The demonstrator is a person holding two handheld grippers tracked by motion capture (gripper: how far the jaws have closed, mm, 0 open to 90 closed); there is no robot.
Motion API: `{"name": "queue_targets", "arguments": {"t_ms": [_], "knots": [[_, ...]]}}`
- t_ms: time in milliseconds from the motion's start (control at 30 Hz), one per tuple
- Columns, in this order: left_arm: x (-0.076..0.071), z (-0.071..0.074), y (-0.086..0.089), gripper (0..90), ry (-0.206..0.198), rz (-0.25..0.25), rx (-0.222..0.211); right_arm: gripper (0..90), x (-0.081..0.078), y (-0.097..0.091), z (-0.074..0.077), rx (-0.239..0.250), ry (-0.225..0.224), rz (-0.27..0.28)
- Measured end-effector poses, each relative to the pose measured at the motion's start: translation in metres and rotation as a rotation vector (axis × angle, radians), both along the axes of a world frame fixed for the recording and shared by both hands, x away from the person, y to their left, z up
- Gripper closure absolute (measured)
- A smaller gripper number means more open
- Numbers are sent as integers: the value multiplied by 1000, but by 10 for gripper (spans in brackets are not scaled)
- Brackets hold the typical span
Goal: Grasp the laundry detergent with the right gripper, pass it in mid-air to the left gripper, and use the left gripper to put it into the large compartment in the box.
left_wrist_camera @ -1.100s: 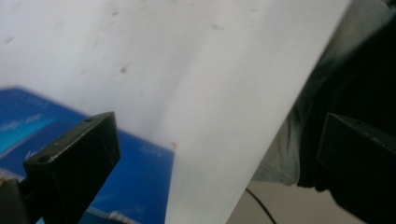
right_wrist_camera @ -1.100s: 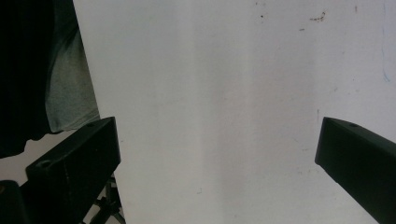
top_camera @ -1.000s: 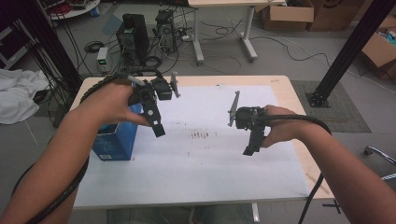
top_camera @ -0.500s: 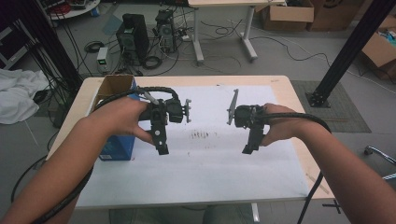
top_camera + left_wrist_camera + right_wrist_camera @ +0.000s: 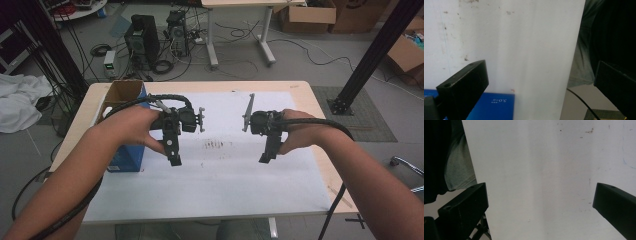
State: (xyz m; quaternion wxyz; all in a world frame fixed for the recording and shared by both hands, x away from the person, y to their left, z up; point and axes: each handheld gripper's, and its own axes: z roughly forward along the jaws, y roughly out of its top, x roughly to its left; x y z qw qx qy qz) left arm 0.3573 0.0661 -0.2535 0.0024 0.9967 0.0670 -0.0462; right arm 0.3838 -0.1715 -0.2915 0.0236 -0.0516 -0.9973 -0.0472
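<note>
Left gripper [image 5: 174, 159]: held above the white sheet, left of its middle, jaws pointing down and toward the person. In the left gripper view its 2 black jaws stand wide apart with nothing between them.
Right gripper [image 5: 264, 159]: held above the white sheet, right of its middle, level with the left one and well apart from it. In the right gripper view its 2 jaws are spread wide — bare sheet shows in the gap.
Left hand [image 5: 131, 127]: wrapped round the left gripper's body, forearm coming in from the lower left.
Right hand [image 5: 300, 132]: wrapped round the right gripper's body, forearm coming in from the lower right.
Blue box [image 5: 126, 155]: the nearest thing to the grippers — it stands on the table at the left edge of the sheet, just beside the left hand, its top flaps open and brown inside. A blue corner of it shows low in the left gripper view [image 5: 495, 106].
White sheet [image 5: 220, 185]: covers most of the table, with a patch of small dark marks between the 2 grippers.
Table [image 5: 320, 107]: light wood, its rim showing around the sheet.
Cables: 1 black cable [image 5: 320, 121] trails from the right gripper along the forearm.
</note>
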Motion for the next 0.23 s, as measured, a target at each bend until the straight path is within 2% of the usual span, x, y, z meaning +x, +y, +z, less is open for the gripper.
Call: {"name": "queue_targets", "arguments": {"t_ms": [233], "knots": [[1,-2,-2,1,2,-5,1,0,0,1,0,-1,-4,-1]]}}
